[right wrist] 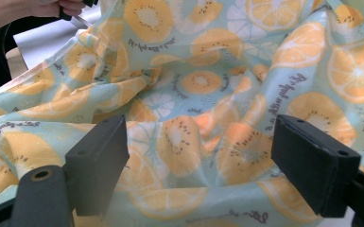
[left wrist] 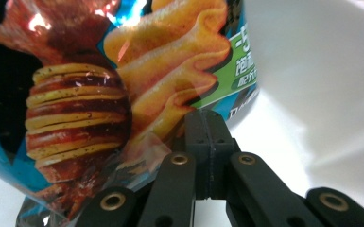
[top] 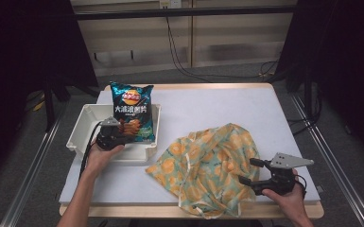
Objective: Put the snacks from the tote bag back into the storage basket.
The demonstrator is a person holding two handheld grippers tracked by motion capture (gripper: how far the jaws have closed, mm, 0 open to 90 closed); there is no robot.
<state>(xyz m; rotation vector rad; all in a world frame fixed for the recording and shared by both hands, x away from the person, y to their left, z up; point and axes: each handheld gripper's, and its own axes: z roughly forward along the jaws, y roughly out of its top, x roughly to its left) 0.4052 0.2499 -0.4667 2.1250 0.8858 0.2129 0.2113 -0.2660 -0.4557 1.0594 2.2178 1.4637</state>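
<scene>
Bench (top: 208, 106): white top with a wooden edge, seen from above; the person's 2 forearms come in from 6 o'clock.
Bin (top: 82, 124): white, open-topped, on the bench at 9 o'clock of its centre.
Chip bag (top: 132, 111): dark blue with orange chips printed on it, standing upright in the bin and leaning toward the bin's 3 o'clock wall; its top rises above the rim. In the left gripper view the bag (left wrist: 123, 80) is close up, with the bin's white wall beside it at 3 o'clock.
Left tool (top: 115, 134): held in the left hand (top: 101, 153) at the bin's near side, at 6 o'clock of the chip bag. In the left gripper view its 2 black jaws are pressed together, clenched on the bag's lower edge.
Cloth (top: 210, 158): pale teal fabric printed with orange and kiwi slices, crumpled in a loose heap on the bench at 5 o'clock of its centre, well apart from the bin's contents.
Right tool (top: 251, 171): held in the right hand (top: 286, 194) at the cloth's 3 o'clock edge, grey plate on top. In the right gripper view its jaws stand wide apart, released, with the cloth (right wrist: 203, 94) bunched just beyond them; whether a jaw touches the fabric I cannot tell.
</scene>
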